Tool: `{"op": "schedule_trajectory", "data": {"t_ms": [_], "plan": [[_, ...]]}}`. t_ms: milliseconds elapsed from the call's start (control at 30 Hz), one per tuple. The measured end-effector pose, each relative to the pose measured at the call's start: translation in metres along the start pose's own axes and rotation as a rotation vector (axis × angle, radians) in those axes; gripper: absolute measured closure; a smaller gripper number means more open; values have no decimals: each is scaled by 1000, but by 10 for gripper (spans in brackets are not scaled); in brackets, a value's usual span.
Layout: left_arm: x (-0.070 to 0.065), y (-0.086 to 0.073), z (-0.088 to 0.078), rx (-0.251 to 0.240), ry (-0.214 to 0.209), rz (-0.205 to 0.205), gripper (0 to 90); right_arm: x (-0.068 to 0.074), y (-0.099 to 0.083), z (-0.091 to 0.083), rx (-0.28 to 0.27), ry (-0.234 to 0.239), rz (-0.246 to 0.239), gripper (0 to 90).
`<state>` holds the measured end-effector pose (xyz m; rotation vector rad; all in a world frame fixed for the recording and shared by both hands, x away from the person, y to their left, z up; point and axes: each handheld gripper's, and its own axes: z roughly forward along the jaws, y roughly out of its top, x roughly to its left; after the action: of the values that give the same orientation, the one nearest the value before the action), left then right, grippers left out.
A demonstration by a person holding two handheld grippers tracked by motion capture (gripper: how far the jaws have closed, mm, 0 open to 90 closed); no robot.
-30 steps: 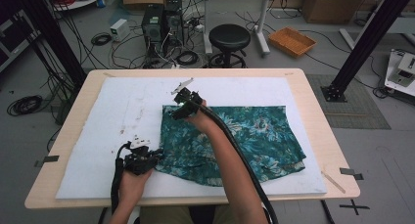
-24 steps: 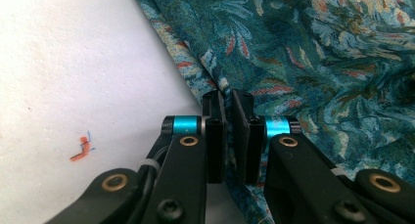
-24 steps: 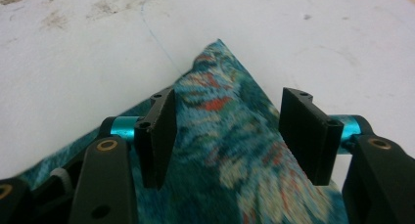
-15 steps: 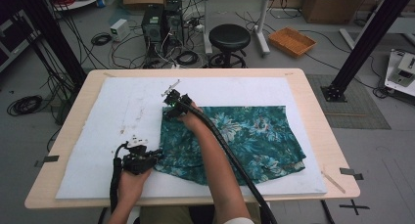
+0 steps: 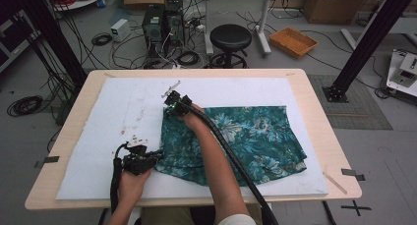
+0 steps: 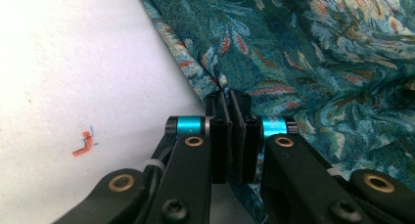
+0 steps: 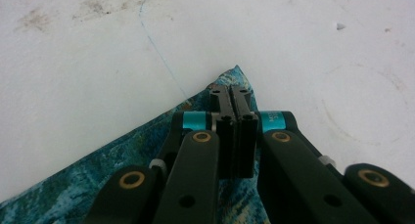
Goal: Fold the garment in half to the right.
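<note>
A teal floral cloth lies spread on the white mat. My left gripper is at the cloth's near left corner. In the left gripper view its jaws are shut on a pinched fold of the cloth's edge. My right gripper is at the far left corner, the forearm lying across the fabric. Its jaws have just been closing. In the right gripper view they stand pressed together on the pointed corner of the cloth.
The mat covers most of a wooden table, with bare mat left of and beyond the cloth. A small red mark is on the mat near the left gripper. On the floor behind the table are a black stool, computer cases and cables.
The right hand has moved left and slightly down to the cloth's far left corner. The left hand has stayed where it was.
</note>
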<state>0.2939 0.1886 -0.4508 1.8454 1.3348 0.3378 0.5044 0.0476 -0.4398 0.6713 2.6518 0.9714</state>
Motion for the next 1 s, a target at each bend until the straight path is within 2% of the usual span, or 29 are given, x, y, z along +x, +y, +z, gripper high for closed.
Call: {"op": "schedule_trajectory", "data": {"t_ms": [100,200,267,300,367,467,567,600,633,767,867,900,1000], "plan": [[-1,0,-1,-9,4,0,872,3,1,-1,7,-19,-33,900],[-1,0,-1,-4,-5,-3,872,4,2,-1,4,-26,-17,876],[-1,0,0,-3,-4,-1,872,4,3,-1,-18,-49,8,650],[-1,0,0,-4,-5,-3,872,2,4,0,-22,-49,39,632],[0,0,0,-1,-8,-4,872,2,4,2,-19,-49,41,632],[1,0,0,0,-13,-1,872,1,4,5,-13,-52,38,636],[1,0,0,0,-12,-2,871,1,4,5,-12,-9,36,795],[0,0,0,1,-12,-5,871,3,4,5,-12,-1,29,885],[0,0,0,0,-11,-5,871,4,4,6,-13,-3,26,900],[0,0,-1,-5,-7,-6,871,-1,3,6,-23,27,65,900],[1,1,-3,-24,-18,-10,872,1,4,5,-19,11,41,900],[0,2,-5,-35,-28,-16,873,4,5,3,-15,-8,12,900],[-1,6,-13,-79,-70,-33,873,3,6,-7,-56,-1,12,900]]}}
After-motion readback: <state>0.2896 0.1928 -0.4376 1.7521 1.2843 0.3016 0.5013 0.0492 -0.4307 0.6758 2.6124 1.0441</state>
